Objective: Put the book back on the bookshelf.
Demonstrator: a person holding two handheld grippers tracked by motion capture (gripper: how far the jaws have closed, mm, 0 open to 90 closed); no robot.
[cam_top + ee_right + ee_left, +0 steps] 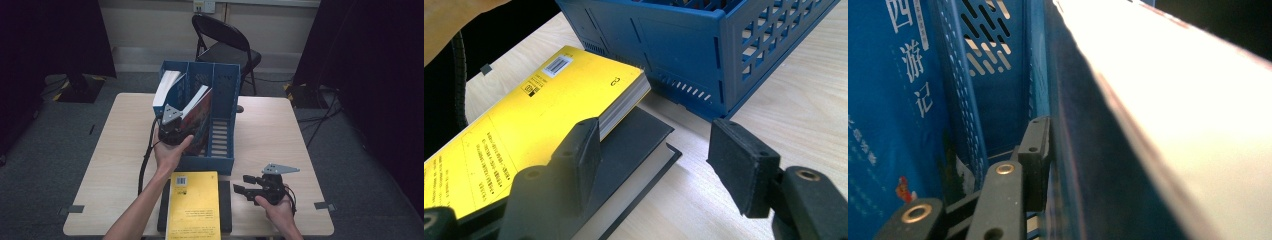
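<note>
Two hands work at a pale wooden table (125, 150), each holding a gripper. From the high view, the left gripper (172, 127) is raised into the middle slot of a blue file rack (227, 90), clamped on a leaning book (200, 117), probably to seat it upright between the dividers. Another book with a white page edge (166, 86) already stands in the leftmost slot; the right slot looks free. A yellow book (193, 205) lies on a black book (225, 200) at the near edge, just in front of the rack. The right gripper (245, 185) hovers low beside them, over bare tabletop with room to its right.

From the left gripper view, one black jaw presses flat against the book's dark cover (1083, 165), its bright page edge above; the blue divider (965, 120) stands close on the other side, so space is tight.

From the right gripper view, the jaws stand wide apart and hold nothing, pointing toward the corner of the yellow book (549, 95), likely the next one to lift
</note>
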